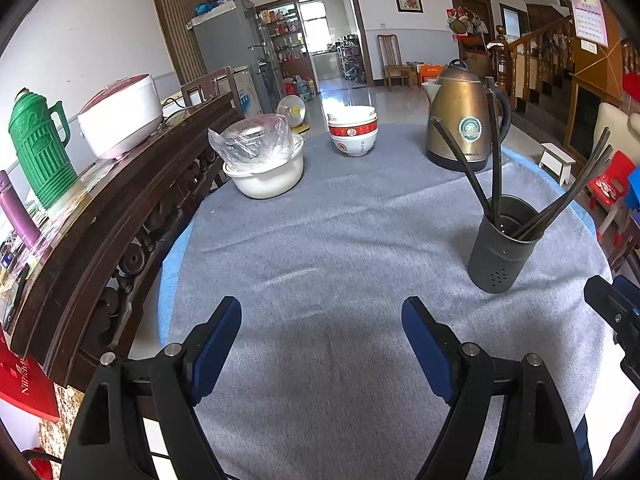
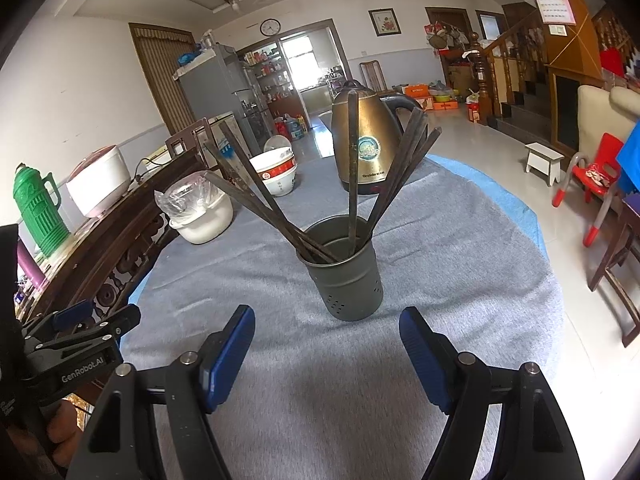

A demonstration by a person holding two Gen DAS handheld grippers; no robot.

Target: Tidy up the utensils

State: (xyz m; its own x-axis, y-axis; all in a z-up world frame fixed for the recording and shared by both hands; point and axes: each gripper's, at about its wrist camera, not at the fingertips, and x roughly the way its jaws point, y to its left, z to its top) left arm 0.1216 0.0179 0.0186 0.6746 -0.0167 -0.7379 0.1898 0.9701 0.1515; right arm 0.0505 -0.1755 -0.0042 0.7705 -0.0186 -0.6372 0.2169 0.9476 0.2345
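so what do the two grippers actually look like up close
Both match: the left gripper and right gripper have black angular plastic frames with silver pivot bolts and two fingers faced with blue pads. The right wrist view shows white "GenRobot.AI" lettering on the left gripper's side. No cables or sleeves are visible.

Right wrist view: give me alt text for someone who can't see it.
A dark metal utensil holder full of splayed dark chopsticks stands upright on the grey tablecloth, just ahead of the open, empty right claw. Behind it are a brass-coloured kettle, stacked bowls and a plastic-covered white bowl.
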